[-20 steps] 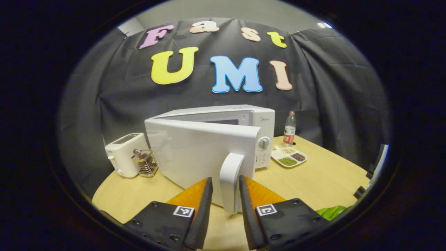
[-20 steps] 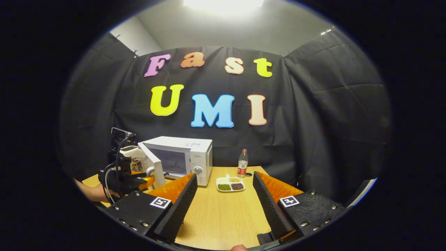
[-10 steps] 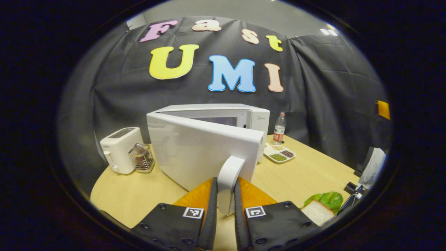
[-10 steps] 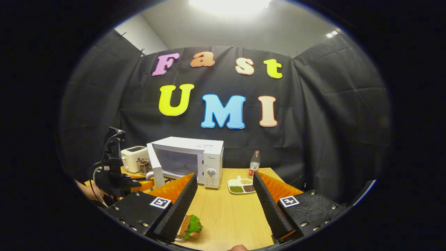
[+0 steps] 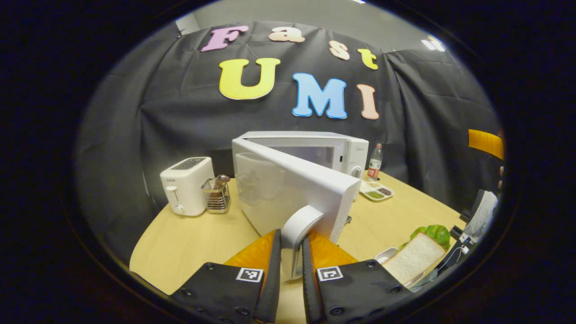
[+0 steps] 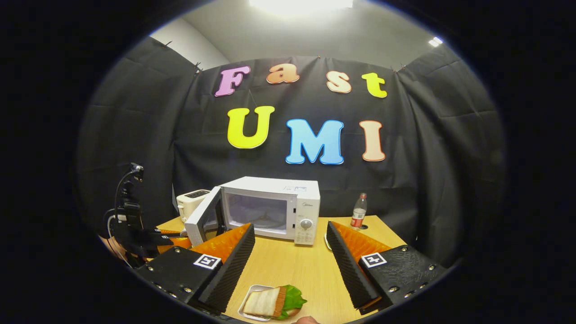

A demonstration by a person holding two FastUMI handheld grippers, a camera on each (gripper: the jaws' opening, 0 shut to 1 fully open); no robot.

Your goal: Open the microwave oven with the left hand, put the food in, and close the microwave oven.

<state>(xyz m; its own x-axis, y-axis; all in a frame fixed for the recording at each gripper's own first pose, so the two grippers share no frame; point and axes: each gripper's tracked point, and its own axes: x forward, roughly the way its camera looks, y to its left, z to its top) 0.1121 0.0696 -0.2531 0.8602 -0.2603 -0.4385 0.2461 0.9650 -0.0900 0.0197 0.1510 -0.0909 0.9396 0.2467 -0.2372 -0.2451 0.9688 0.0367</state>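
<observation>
The white microwave [image 5: 324, 146] stands at the back of the wooden table [image 5: 189, 243] with its door [image 5: 279, 184] swung partly open. My left gripper [image 5: 291, 235] is shut on the door's white handle [image 5: 298, 227]. In the right gripper view the same microwave [image 6: 288, 202] shows its cavity, and the left gripper [image 6: 173, 238] is at the door's edge [image 6: 202, 220]. A sandwich with lettuce [image 6: 272, 301] lies in a small white tray below my right gripper [image 6: 290, 225], which is open and holds nothing. From the left gripper view the sandwich [image 5: 416, 256] is at the right.
A white toaster [image 5: 186, 184] and a wire basket [image 5: 216, 194] stand left of the microwave. A bottle [image 5: 374, 162] and a divided plate of beans [image 5: 377, 191] sit to its right. A person's hand holds the left gripper at the table's left.
The door has swung further open with my left gripper shut on its handle. The right gripper has shifted, so the sandwich now lies fully in view beneath it.
</observation>
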